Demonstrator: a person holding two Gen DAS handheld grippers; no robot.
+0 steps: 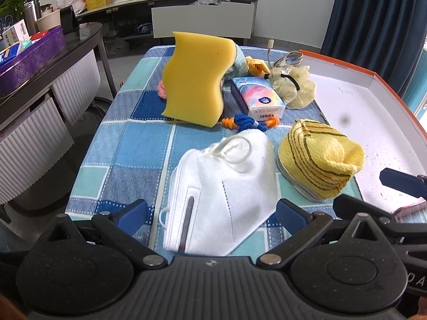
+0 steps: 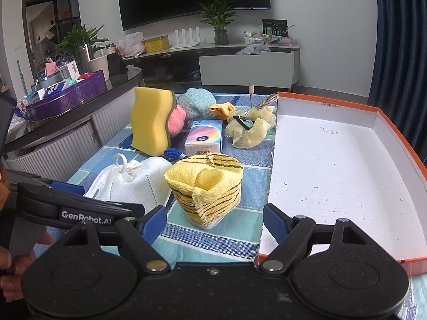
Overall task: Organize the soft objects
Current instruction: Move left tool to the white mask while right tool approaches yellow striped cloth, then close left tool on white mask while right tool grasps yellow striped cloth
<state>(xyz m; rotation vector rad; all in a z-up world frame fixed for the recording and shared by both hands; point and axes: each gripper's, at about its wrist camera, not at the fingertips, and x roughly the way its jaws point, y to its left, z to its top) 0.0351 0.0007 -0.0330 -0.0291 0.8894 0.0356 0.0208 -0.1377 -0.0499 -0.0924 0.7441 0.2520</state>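
Yellow striped cloth [image 2: 206, 186] sits dead ahead btwn spread fingers of R gripper [image 2: 214, 220]; L gripper [image 1: 212, 213] likewise unclenched, straddling face mask [image 1: 221, 194]

Both views are bright with soft, even daylight. The white floor of the box [image 2: 333, 165] is near washed out, most of all at the right edge of the left wrist view. Shadows under the mask [image 1: 224, 194] and sponge [image 1: 194, 77] are faint. Fisheye bending curves the room's lines toward the edges, and corners darken. A dark smudge [image 1: 346, 119] sits over the box. The bench cloth [image 1: 128, 146] is sharp.
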